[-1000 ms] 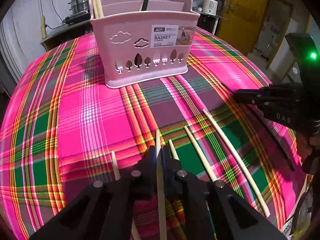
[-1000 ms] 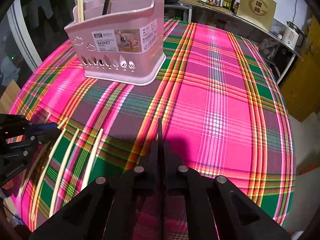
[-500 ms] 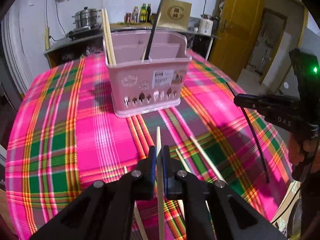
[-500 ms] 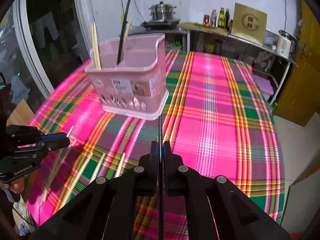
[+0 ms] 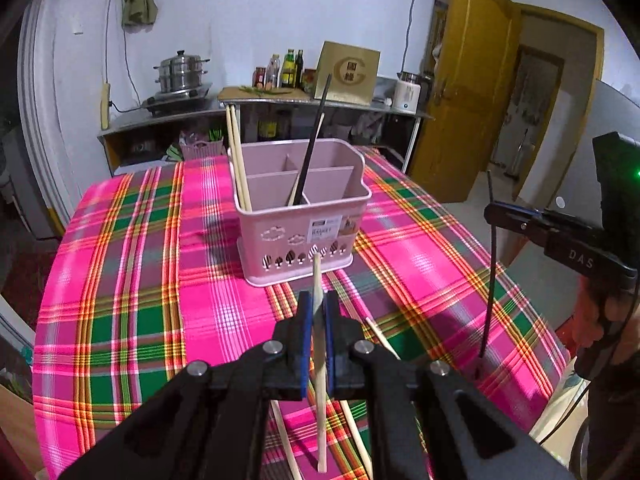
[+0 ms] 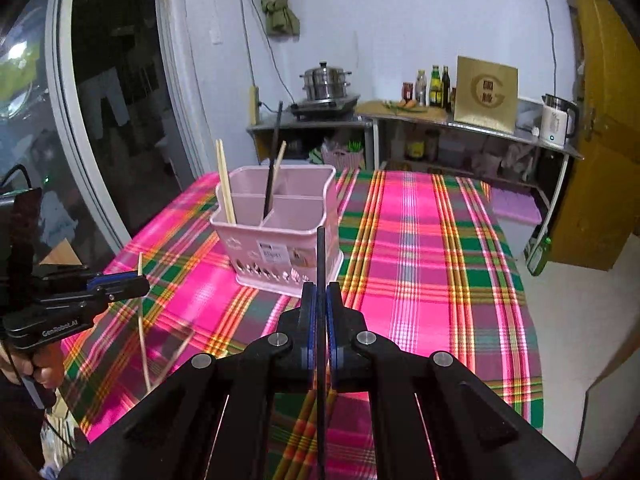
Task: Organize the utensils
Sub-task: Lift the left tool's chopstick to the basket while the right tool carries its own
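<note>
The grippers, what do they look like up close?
Both are black with angled arms and silver rivets. The left gripper and right gripper have blue pads inside their fingers. Seen side-on, one reads "DAS", the other "GenRobot.AI", with thin black cables trailing.

Both grippers, left gripper [image 5: 315,312] and right gripper [image 6: 319,300], are black linkages with silver screws and blue pads, the right marked "DAS", the left "GenRobot.AI".
</note>
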Available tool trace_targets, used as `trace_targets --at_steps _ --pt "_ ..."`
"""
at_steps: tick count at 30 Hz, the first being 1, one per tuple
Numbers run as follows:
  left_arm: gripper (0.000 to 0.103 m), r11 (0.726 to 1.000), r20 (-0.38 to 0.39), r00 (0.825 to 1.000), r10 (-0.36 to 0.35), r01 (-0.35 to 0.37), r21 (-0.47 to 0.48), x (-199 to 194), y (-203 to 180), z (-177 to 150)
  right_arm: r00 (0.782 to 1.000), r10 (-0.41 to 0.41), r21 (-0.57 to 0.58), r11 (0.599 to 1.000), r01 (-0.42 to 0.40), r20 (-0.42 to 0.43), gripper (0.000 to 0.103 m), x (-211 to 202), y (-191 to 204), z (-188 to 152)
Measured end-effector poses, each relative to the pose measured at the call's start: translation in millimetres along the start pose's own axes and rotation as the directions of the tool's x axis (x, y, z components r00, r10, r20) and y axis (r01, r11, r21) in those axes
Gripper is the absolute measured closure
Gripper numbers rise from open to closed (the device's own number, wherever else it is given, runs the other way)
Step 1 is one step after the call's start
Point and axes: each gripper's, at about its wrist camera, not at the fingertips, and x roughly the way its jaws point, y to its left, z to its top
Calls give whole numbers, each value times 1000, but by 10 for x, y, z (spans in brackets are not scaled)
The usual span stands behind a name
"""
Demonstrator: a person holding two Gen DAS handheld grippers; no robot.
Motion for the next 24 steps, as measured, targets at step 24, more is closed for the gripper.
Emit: trace_targets --at_steps 24 --pt "97 1000 60 998 2 -3 9 -307 8 134 997 7 -21 1000 -5 80 99 -366 104 113"
